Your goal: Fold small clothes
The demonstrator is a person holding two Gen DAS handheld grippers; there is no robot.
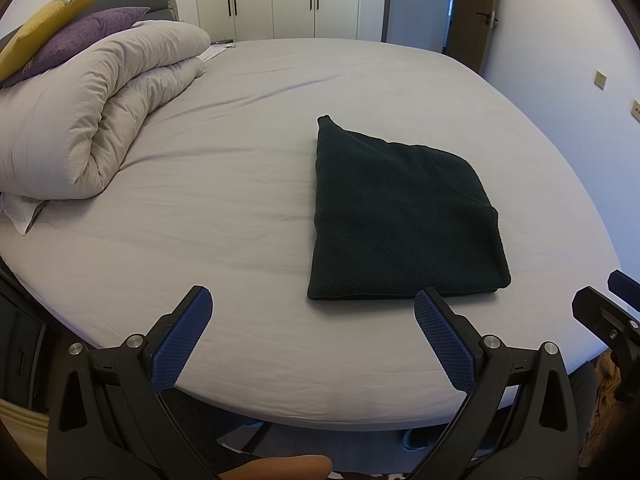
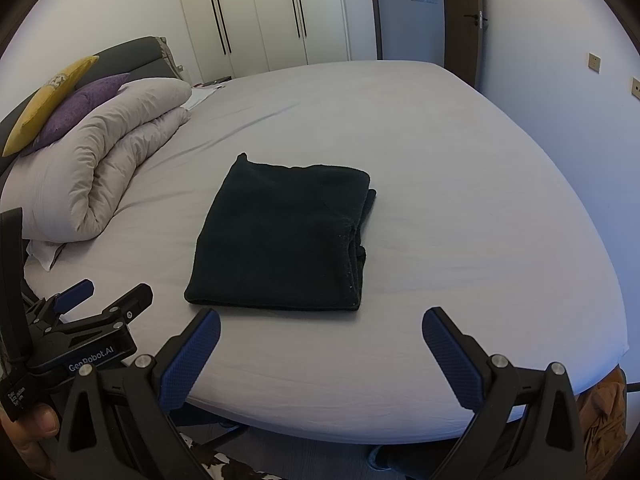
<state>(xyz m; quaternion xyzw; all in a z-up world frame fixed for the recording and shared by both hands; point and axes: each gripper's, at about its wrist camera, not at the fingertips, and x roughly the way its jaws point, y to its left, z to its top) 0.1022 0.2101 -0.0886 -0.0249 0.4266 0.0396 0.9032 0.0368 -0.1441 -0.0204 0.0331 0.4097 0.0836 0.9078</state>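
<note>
**Dark cloth lies folded on the bed**

A dark cloth (image 2: 280, 236) sits folded into a neat rectangle on the grey bed (image 2: 460, 200), near its front edge. Both grippers are held just short of it, touching nothing. The left gripper (image 1: 312, 312) has its fingers spread wide, and so does the right gripper (image 2: 320, 332). A rolled duvet (image 1: 100, 120) lies off to the left, with a purple cushion (image 1: 80, 36) and a yellow cushion (image 1: 52, 16) on top.
</note>
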